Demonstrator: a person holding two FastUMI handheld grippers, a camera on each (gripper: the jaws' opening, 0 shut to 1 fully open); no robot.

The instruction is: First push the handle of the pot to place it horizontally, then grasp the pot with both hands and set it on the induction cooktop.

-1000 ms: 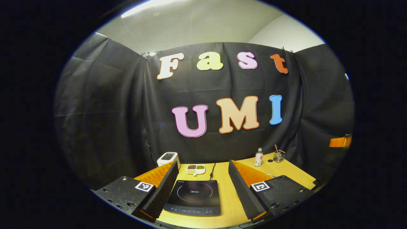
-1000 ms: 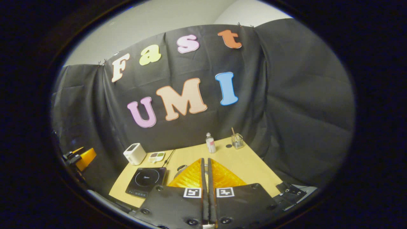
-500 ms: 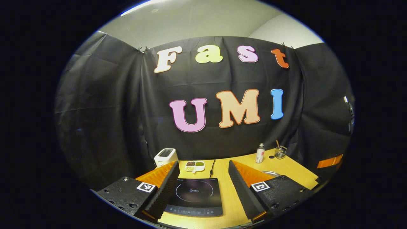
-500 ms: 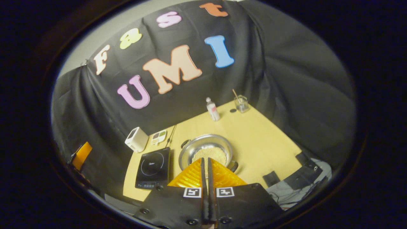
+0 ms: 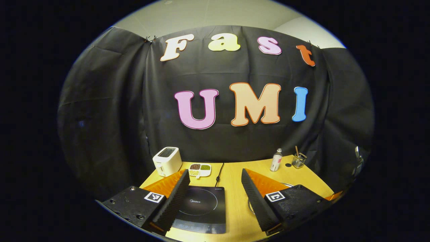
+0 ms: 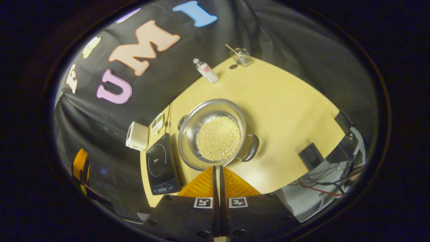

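Fingers on the left gripper are spread wide with nothing between them, just hanging above the table with the induction cooktop showing in the gap. Over on the right gripper, the two orange-backed fingers are pressed flat together, holding nothing, tips just short of the pot's near rim.

So the pot is a shiny steel one, sitting on the yellow table right beside the cooktop, not on it. It's got a round bed of pale little grains or beans in the bottom. One black handle sticks out on the lower right side in the right gripper view, the other handle is on the opposite rim toward the cooktop, so they sit on a slant from this angle.

Other stuff on the table: a white toaster in the back corner, a small divided dish with brown and green bits next to it, a little bottle, and a glass jar with a stick in it.

From the left gripper view I can barely see a sliver of the pot's rim behind the right finger.
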